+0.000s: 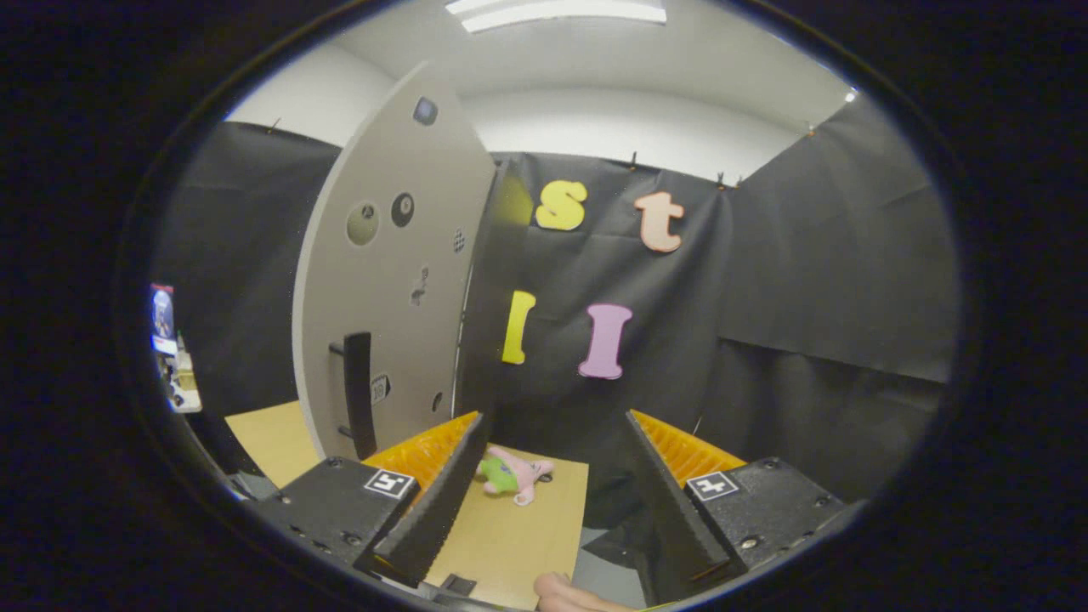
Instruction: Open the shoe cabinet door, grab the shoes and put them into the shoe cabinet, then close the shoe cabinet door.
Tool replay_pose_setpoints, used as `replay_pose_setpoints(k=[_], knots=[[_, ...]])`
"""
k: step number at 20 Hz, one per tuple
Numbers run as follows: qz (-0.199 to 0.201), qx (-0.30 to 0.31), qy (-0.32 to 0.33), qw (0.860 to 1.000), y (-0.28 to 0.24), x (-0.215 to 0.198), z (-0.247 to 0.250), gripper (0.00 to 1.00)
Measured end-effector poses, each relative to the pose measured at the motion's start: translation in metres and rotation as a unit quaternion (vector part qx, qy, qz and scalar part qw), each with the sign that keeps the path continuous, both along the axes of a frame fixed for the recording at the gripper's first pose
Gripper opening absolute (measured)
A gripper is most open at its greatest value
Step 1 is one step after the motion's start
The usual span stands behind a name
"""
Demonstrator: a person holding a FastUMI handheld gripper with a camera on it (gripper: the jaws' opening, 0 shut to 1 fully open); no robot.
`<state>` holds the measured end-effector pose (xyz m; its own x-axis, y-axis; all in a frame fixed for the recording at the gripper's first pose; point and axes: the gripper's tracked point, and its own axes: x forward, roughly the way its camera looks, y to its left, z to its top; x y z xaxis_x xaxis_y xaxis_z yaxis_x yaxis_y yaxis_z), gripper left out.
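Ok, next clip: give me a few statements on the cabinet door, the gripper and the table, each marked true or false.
1. The gripper has its fingers spread apart with nothing between them. True.
2. The tall grey cabinet door with its dark vertical handle stands to the left of the fingers. True.
3. A pink and green plush toy is clamped by both fingers. False: it lies on the light wooden table beyond the fingers, untouched.
4. The fingers are pressing on the door handle. False: the handle is well ahead and left of them.
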<state>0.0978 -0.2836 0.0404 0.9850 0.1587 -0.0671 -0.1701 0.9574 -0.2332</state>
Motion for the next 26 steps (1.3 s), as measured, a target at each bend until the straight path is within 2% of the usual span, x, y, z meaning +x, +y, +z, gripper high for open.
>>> replay_pose_setpoints(k=[3,8,10,16,26], knots=[[0.043,0.009,0.014,0.999,0.049,0.032,-0.019,1.00],[0.078,0.015,0.024,0.997,0.095,0.042,-0.034,1.00],[0.071,0.018,0.009,0.997,0.095,0.037,-0.027,0.99],[0.085,0.092,0.029,0.992,0.132,0.035,-0.027,0.92],[0.008,0.105,0.025,0.994,0.189,0.043,-0.029,0.92]])
